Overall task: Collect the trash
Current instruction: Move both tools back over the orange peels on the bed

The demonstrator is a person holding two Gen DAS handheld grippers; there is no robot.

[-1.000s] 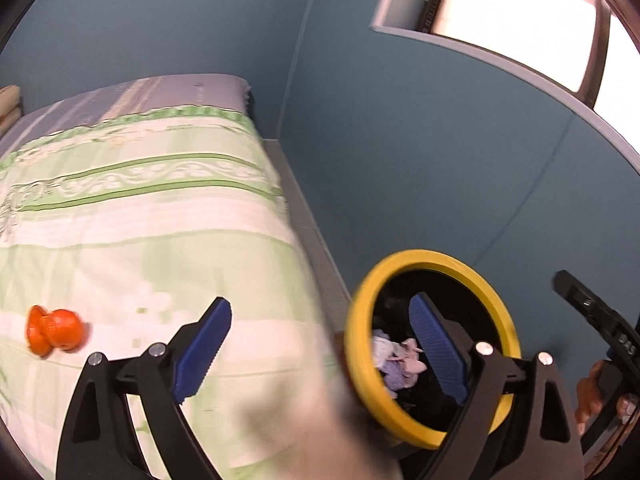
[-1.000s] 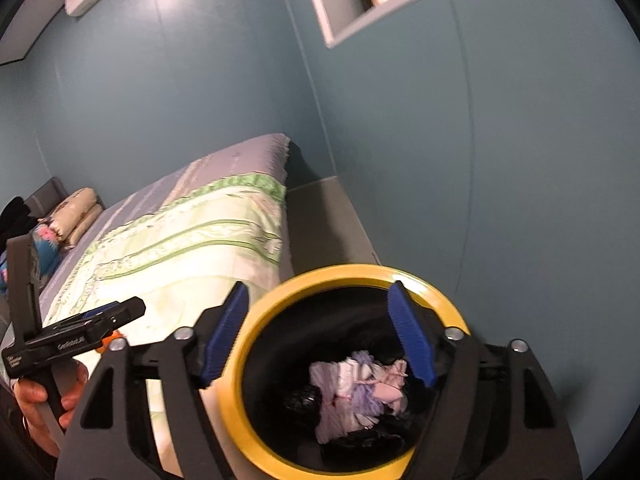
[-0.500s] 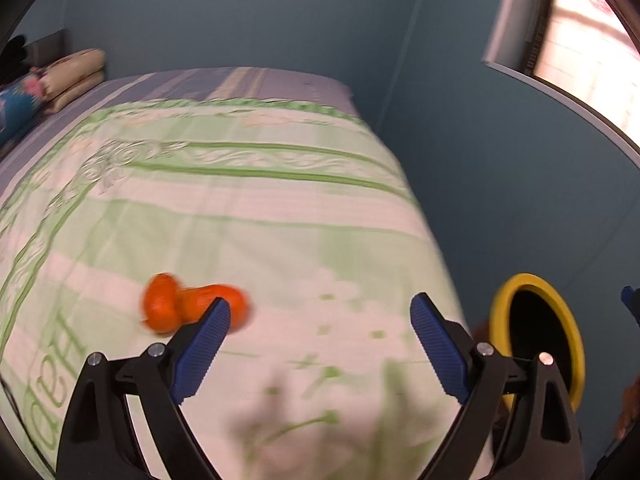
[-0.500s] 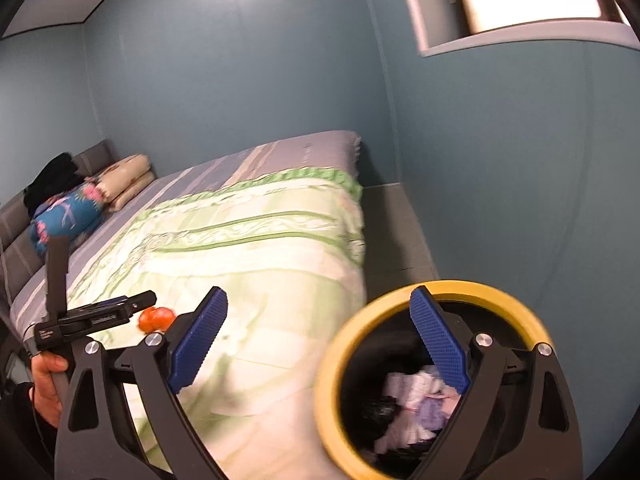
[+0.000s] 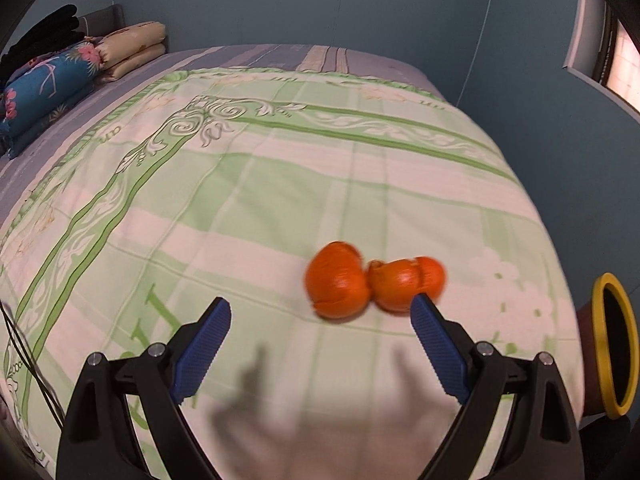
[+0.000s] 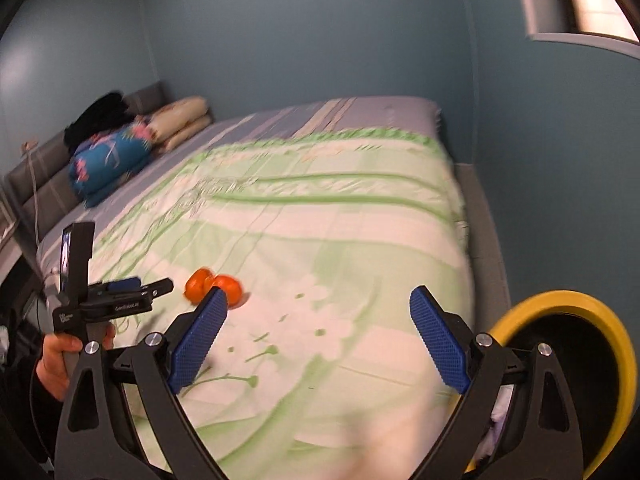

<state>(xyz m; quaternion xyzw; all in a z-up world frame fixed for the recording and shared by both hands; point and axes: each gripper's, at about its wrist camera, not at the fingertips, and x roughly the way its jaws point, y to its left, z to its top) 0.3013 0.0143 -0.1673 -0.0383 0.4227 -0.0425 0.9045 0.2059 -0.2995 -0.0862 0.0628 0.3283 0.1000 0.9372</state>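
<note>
Two pieces of orange peel [image 5: 372, 285] lie side by side on the green and white bedspread [image 5: 248, 200]. My left gripper [image 5: 320, 344] is open and empty, just short of the peel, with its right pad near the right piece. The peel also shows in the right wrist view [image 6: 212, 286], by the left gripper [image 6: 120, 300] seen from the side. My right gripper [image 6: 318, 340] is open and empty above the bed's near corner. The yellow-rimmed trash bin [image 6: 568, 364] stands beside the bed at the lower right; it also shows in the left wrist view [image 5: 614, 344].
Folded blankets and pillows [image 5: 60, 76] are stacked at the head of the bed, also in the right wrist view [image 6: 120, 152]. A teal wall [image 6: 540, 160] runs along the bed's right side with a narrow floor strip. A thin cable [image 5: 28, 360] hangs at the left edge.
Both grippers have swung left, away from the bin and over the bed. The orange peel has come from the far left to just ahead of my left gripper. The bin has slid to the right edge.
</note>
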